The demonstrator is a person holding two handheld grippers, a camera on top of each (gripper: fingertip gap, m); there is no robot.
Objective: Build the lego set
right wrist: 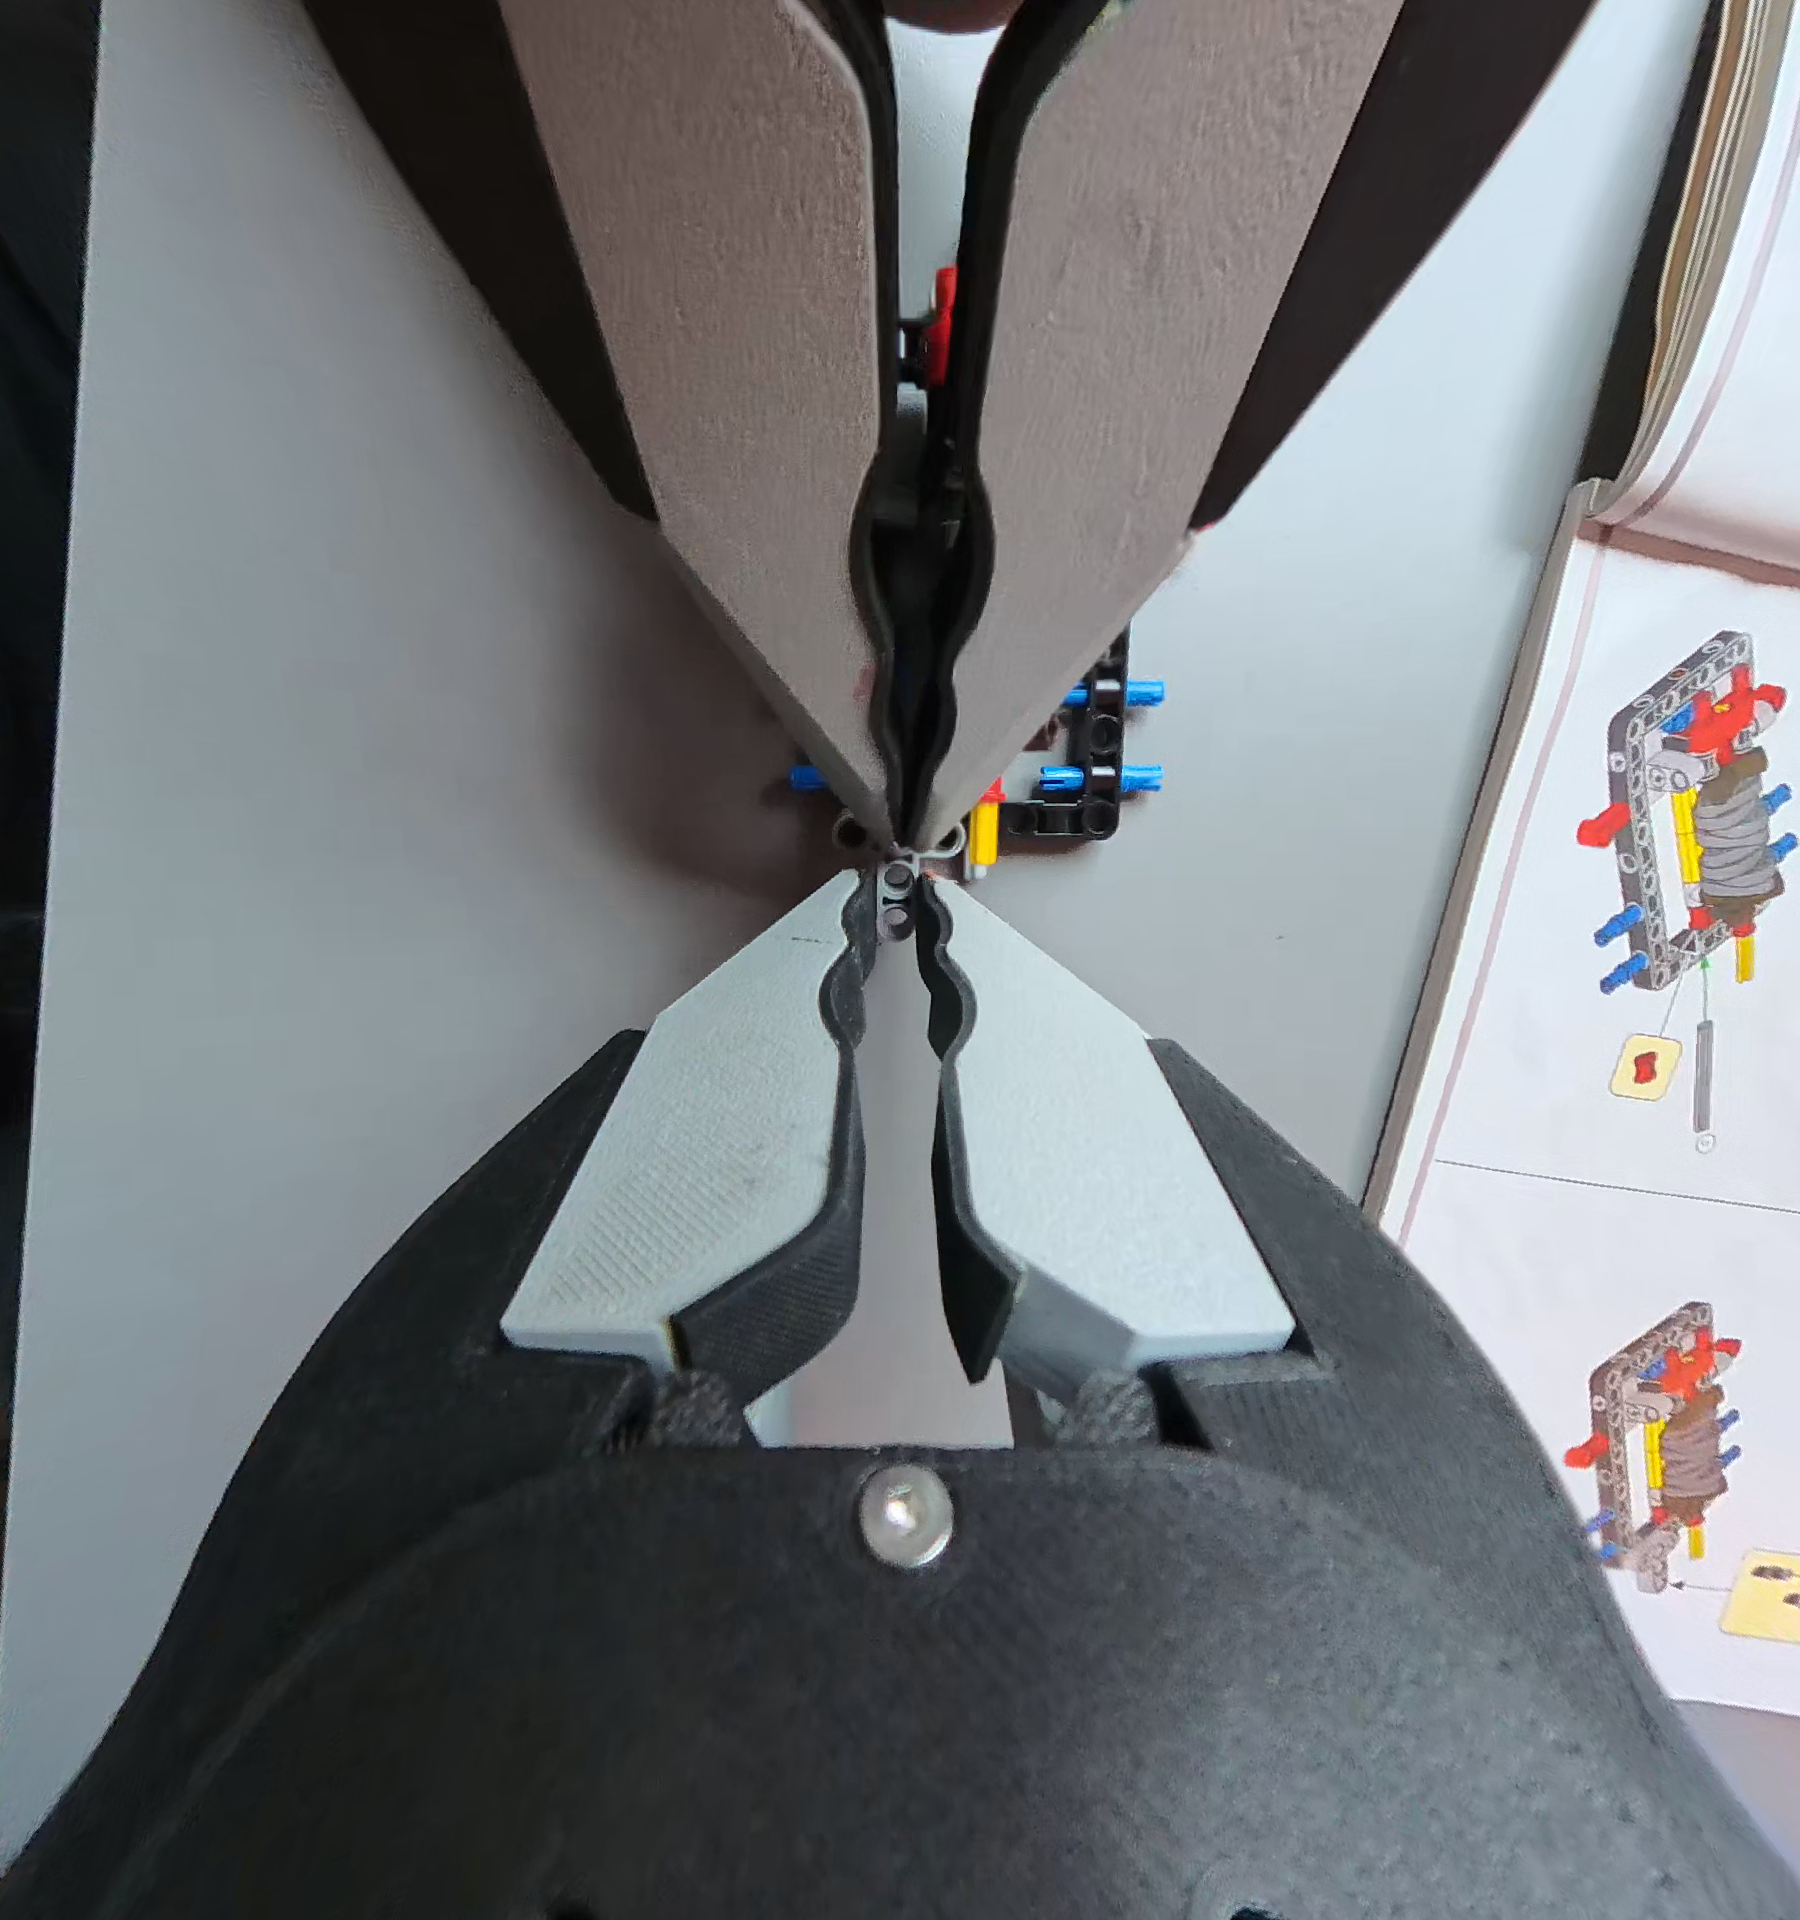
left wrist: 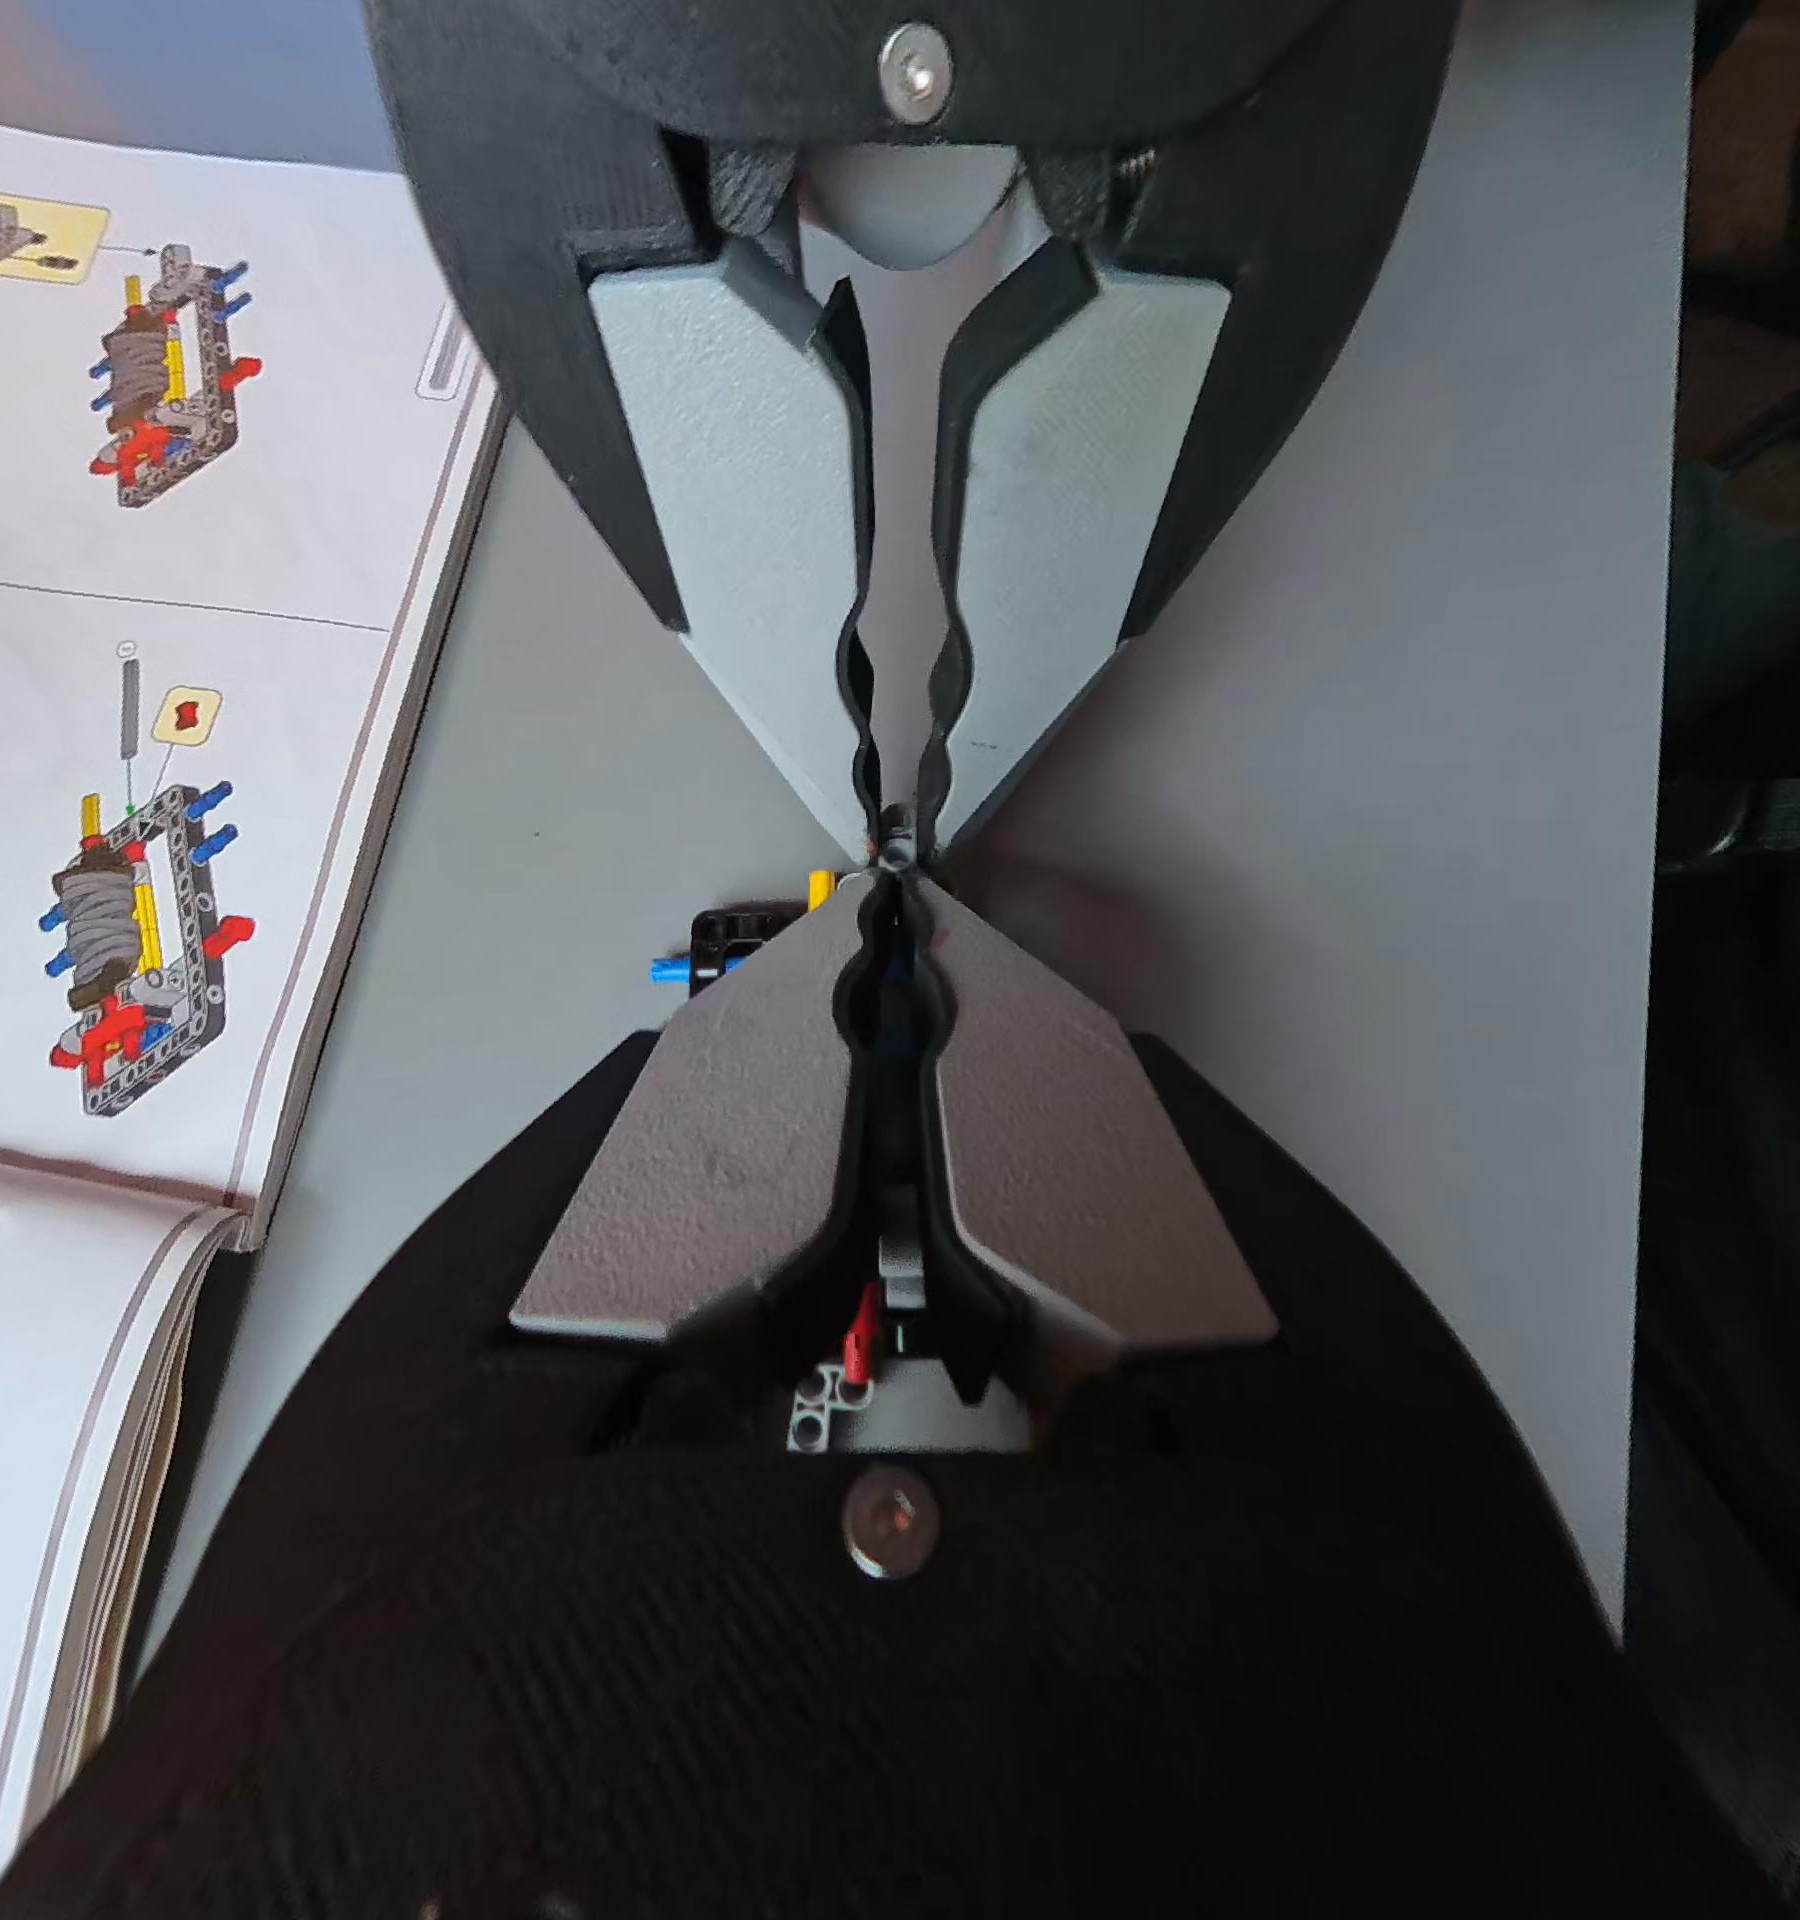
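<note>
Jaws nearly shut on both: left gripper (left wrist: pixel 891 904) clamps the lego frame (left wrist: pixel 735 935) over the grey table (left wrist: pixel 1291 935); right gripper (right wrist: pixel 898 914) pinches a small grey connector (right wrist: pixel 898 896), tip to tip. Fitting it apparently comes next, demanding exact alignment.

Tabletop (left wrist: pixel 1291 935): plain pale grey, matte, runs as a broad band through the middle of both wrist views. Straight edge down the right side of the left view and down the left side of the right view. Beyond that edge: dark, shadowed area, contents not resolvable. Light soft and even; faint shadows on the tabletop at frame centre.
</note>
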